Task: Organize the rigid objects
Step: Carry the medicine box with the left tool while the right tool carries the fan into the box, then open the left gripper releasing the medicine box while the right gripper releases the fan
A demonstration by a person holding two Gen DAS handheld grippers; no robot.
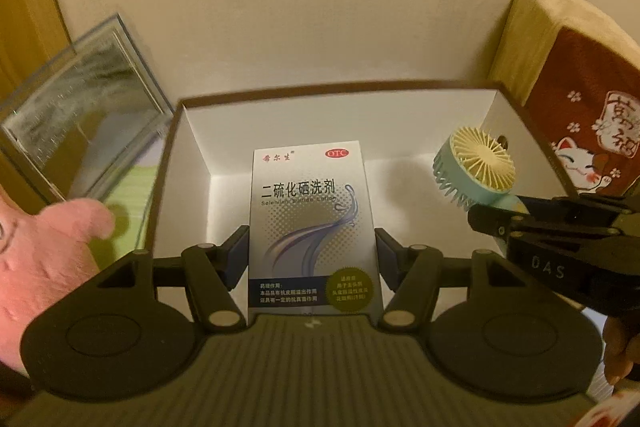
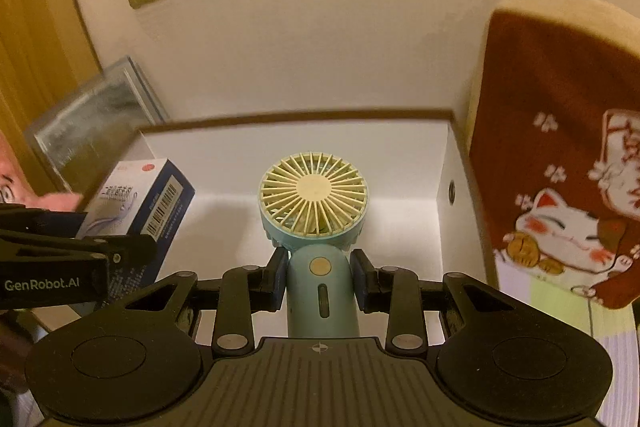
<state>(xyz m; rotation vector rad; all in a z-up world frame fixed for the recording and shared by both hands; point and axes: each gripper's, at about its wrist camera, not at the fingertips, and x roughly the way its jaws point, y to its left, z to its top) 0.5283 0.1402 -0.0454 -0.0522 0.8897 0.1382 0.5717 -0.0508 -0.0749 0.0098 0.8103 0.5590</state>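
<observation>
The left claw (image 1: pixel 311 247) grips a carton (image 1: pixel 310 219) by its long sides, held over the middle of the open white box (image 1: pixel 332 123); the right claw (image 2: pixel 320 281) is clamped on the handle of a small fan (image 2: pixel 314 223), over the box's right part. The carton looks light, with thin card walls that would dent under hard squeezing, so the side grip near its lower half seems right. The fan is stiff plastic with a slick rounded handle and a thin-ribbed grille best left untouched. The box floor looks bare and roomy; its raised walls and the two claws' nearness are the risks. A mirror (image 1: pixel 80 131) leans just left of the box.
</observation>
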